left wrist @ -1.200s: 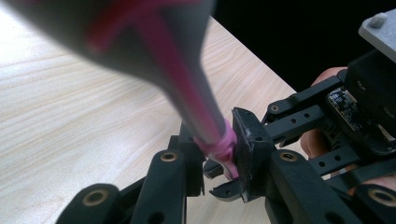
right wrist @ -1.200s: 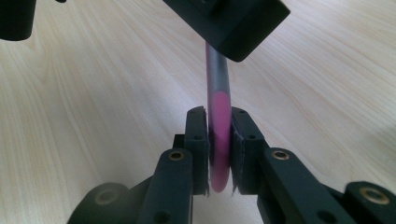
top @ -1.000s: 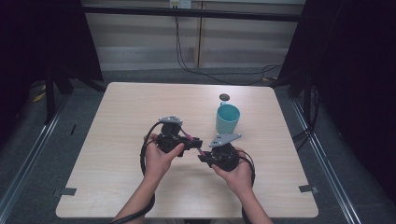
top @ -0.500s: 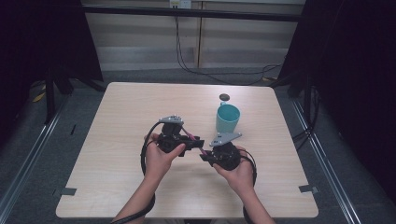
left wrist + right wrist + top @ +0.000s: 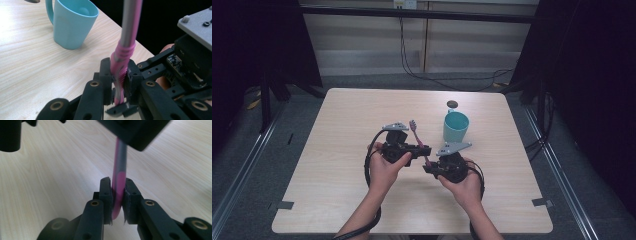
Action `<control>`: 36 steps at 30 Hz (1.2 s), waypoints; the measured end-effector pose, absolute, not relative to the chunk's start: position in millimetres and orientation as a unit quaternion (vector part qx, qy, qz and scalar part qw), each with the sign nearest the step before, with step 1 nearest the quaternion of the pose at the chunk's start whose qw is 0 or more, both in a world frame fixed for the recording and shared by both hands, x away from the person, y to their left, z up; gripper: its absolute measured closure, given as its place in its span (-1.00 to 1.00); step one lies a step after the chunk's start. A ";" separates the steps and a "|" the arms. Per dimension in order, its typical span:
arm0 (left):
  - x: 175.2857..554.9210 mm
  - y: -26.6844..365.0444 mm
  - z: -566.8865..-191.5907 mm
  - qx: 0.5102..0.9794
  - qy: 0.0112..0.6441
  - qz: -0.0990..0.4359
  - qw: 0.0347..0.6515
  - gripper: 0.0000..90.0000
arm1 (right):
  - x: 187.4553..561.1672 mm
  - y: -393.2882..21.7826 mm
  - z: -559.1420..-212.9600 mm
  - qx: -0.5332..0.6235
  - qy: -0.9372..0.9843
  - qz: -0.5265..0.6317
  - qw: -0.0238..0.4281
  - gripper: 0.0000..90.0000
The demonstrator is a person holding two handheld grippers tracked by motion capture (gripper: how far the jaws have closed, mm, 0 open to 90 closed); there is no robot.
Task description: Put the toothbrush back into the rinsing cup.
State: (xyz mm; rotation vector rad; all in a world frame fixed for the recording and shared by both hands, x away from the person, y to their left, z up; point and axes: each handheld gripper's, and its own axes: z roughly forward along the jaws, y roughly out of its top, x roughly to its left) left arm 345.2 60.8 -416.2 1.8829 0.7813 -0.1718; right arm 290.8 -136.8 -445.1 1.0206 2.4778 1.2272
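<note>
left hand-held gripper (image 5: 119,76): clamped on pink toothbrush (image 5: 122,60) | right hand-held gripper (image 5: 117,195): clamped on same toothbrush

Both forearms reach in from six o'clock, the left gripper (image 5: 426,149) pointing toward three o'clock, the right gripper (image 5: 427,169) toward nine, jaws clamped.

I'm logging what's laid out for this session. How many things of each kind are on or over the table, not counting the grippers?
Toothbrush, pink and grey, held over the table: 1
Mug, teal: 1
Small dark round thing behind the mug, too small to identify: 1
Total: 3
</note>
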 end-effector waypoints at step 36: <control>348.1 78.8 -418.5 0.803 0.338 -0.051 0.488 0.81 | 291.9 -167.7 -421.9 0.361 0.809 0.448 0.115 0.25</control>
